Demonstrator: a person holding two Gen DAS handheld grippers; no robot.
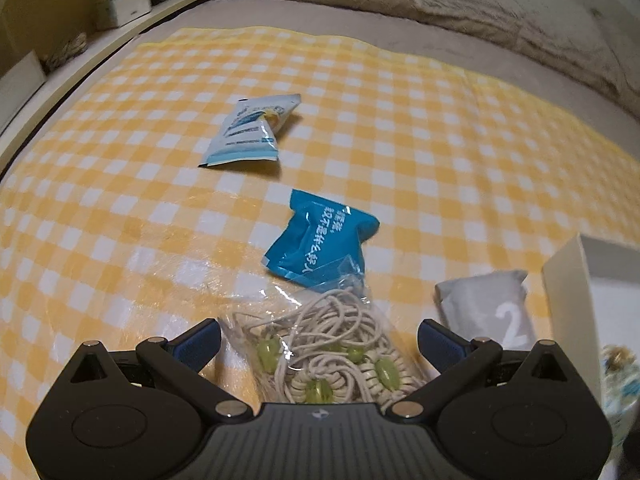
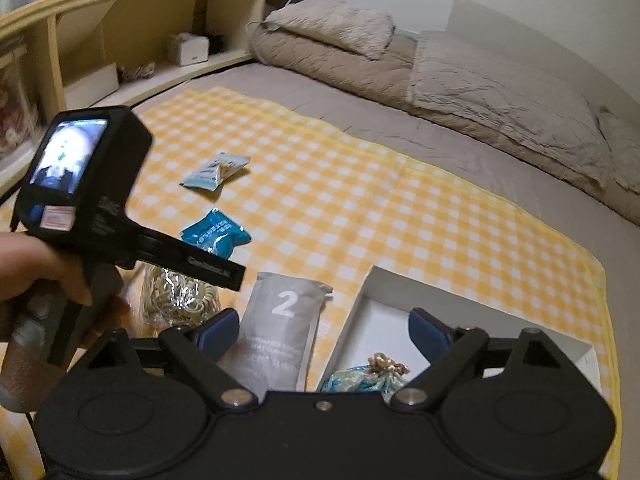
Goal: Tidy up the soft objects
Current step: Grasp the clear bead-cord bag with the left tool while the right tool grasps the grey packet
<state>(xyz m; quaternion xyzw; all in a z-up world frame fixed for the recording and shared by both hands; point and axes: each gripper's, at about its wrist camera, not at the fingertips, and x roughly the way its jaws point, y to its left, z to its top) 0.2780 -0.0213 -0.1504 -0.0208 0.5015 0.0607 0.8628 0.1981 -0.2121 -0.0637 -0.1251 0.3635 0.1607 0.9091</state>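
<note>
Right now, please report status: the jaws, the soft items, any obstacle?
Left gripper open over cord bag, not closed. Right gripper open, empty, above box. One pouch boxed; grey pack, blue pack, white pack remain. No obstacle.

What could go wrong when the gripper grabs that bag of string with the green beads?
1. The left gripper is open around the clear bag of cord. The plastic looks slippery, so it might slide out of the fingers.
2. The bag's top lies over the blue packet, so lifting may drag that packet along.
3. The grey pouch lies between the bag and the white box, so a low carry could knock it.
</note>
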